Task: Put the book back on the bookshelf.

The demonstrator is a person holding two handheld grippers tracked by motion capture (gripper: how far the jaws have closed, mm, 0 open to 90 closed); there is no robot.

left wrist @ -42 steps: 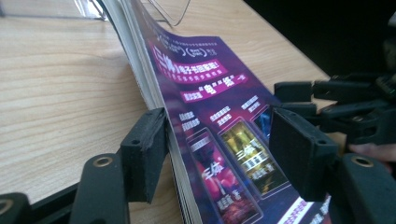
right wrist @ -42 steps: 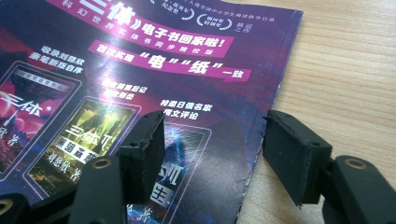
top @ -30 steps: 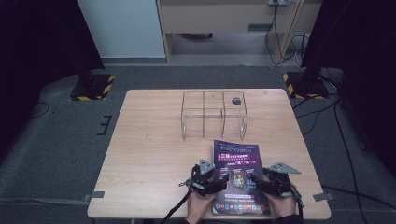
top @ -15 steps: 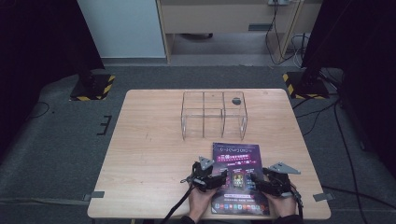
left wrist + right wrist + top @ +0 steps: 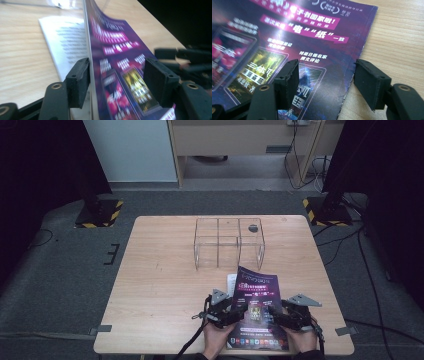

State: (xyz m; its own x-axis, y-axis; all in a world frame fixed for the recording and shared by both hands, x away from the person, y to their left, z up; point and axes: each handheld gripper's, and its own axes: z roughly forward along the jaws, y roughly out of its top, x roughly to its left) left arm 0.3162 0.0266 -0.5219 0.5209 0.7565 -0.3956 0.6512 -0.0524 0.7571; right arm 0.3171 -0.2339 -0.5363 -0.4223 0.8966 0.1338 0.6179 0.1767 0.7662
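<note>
At the near edge of the worktop (image 5: 160, 285) a person holds one claw in each hand, and a purple magazine (image 5: 256, 307) lies between them.

The left claw (image 5: 235, 312) is at the left edge of the magazine. In the left gripper view the cover (image 5: 117, 62) stands lifted up between the two jaws; the left pad seems to touch the edge of the cover and the right pad is apart from it, so the claw is released and not clamped on the paper. Its jaws have just been closing a little, with the cover between them. Under the lifted cover a white printed page (image 5: 67, 42) lies flat on the wood.

The right claw (image 5: 278, 314) is at the right edge of the magazine. In the right gripper view its jaws stand open above the cover (image 5: 294, 40); one jaw is over the print and the other is over the bare wood just beside the edge. It grasps nothing.

Farther away, near the middle of the worktop, stands a clear box (image 5: 227, 242) with compartments. A small dark round thing (image 5: 253, 227) is in its far right compartment. The other compartments look empty.
</note>
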